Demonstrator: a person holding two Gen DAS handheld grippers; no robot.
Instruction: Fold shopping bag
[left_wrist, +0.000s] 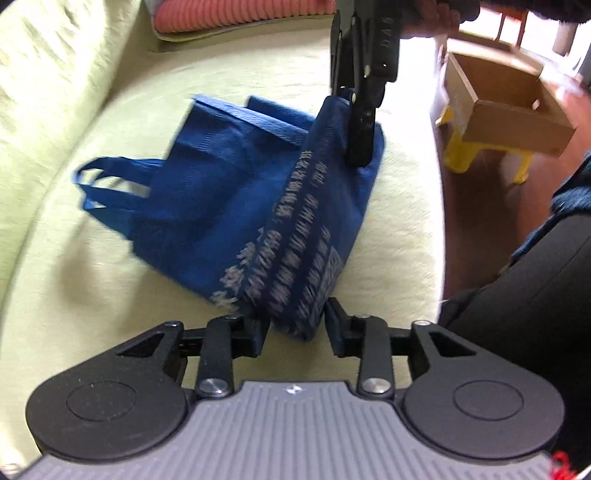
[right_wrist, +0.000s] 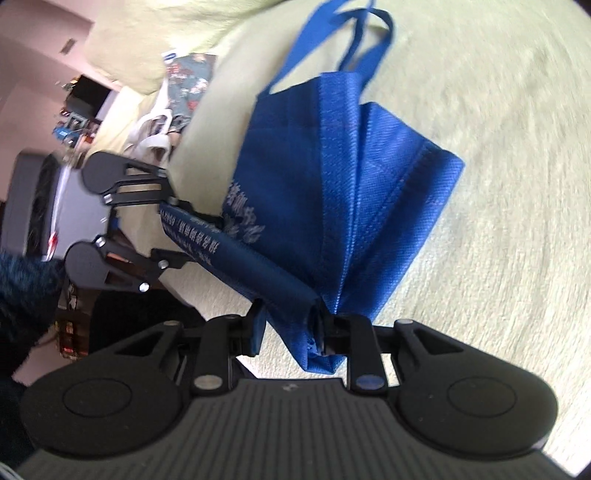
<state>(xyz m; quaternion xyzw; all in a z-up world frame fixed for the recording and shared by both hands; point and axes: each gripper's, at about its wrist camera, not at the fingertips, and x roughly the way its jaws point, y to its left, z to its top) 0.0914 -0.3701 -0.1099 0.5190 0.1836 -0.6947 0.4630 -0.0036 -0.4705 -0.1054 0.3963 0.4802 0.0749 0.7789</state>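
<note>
A blue non-woven shopping bag (left_wrist: 236, 192) with white print lies on a pale green cushioned surface (left_wrist: 110, 295), its handles (left_wrist: 107, 184) to the left. My left gripper (left_wrist: 295, 332) is shut on the bag's near bottom corner. My right gripper (left_wrist: 360, 147) comes down from above and is shut on the far bottom corner, lifting that edge. In the right wrist view the right gripper (right_wrist: 291, 336) clamps a rolled fold of the bag (right_wrist: 351, 177), and the left gripper (right_wrist: 173, 229) holds the other end of the same edge.
An open cardboard box (left_wrist: 509, 99) sits on a yellow stool (left_wrist: 458, 147) on the wooden floor to the right. A pink ribbed cushion (left_wrist: 236, 14) lies at the back. Printed items and white objects (right_wrist: 173, 103) lie at the cushion's far edge.
</note>
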